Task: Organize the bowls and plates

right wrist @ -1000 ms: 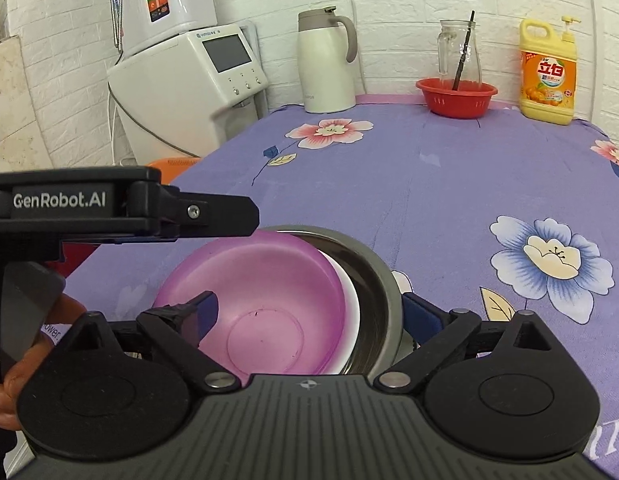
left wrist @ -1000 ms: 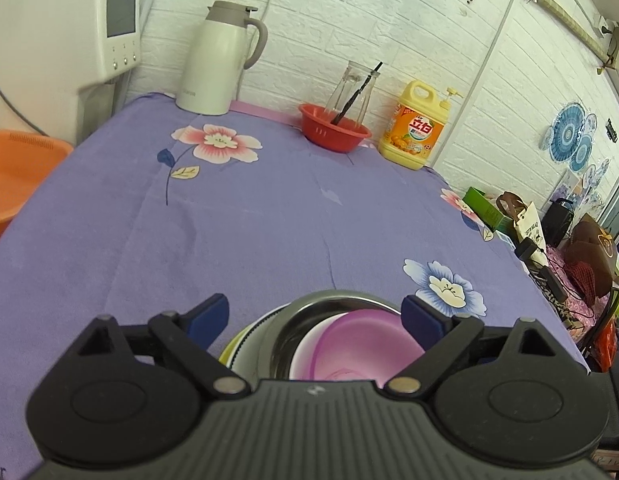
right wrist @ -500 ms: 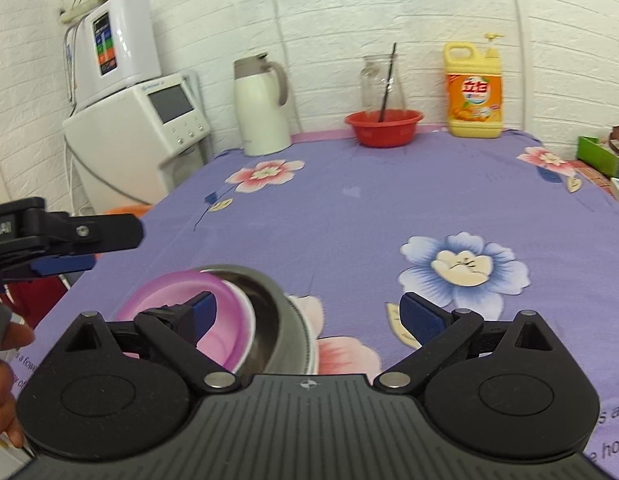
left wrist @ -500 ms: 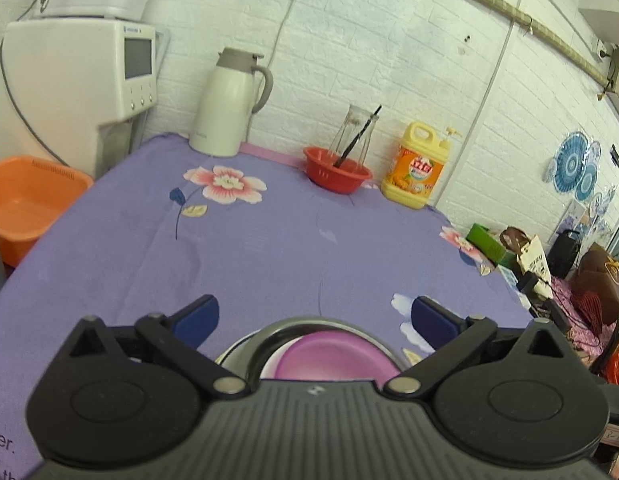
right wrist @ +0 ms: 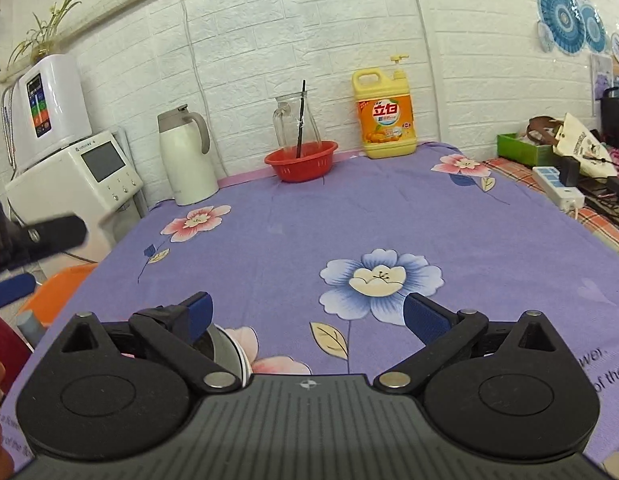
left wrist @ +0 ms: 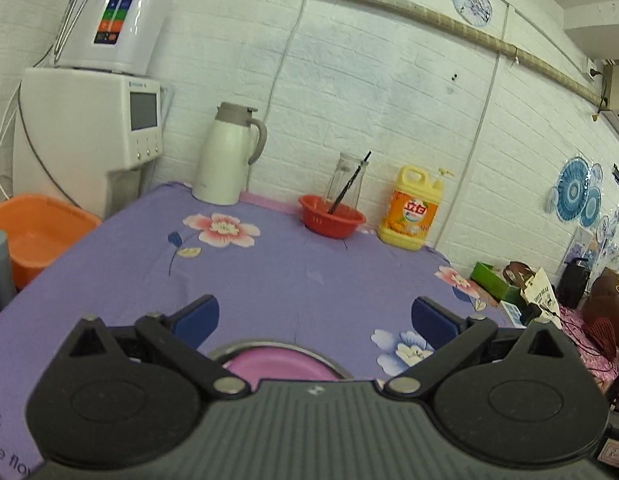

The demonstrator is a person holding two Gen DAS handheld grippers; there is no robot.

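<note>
A stack of bowls sits at the near edge of the purple flowered tablecloth. In the left wrist view the pink bowl lies inside the steel bowl, mostly hidden under my left gripper, which is open and empty above the stack. In the right wrist view only the steel bowl's rim shows beside the left finger of my right gripper, which is open and empty over the cloth. The left gripper shows blurred at the left edge.
At the back wall stand a white thermos jug, a red basket with a glass jar and black stick, and a yellow detergent bottle. A white water dispenser and orange basin are left. Clutter lies right of the table.
Both grippers have lifted and pulled back from the bowl stack, still open. The stack has slid down to the bottom of both views. The bowls themselves have not moved.
</note>
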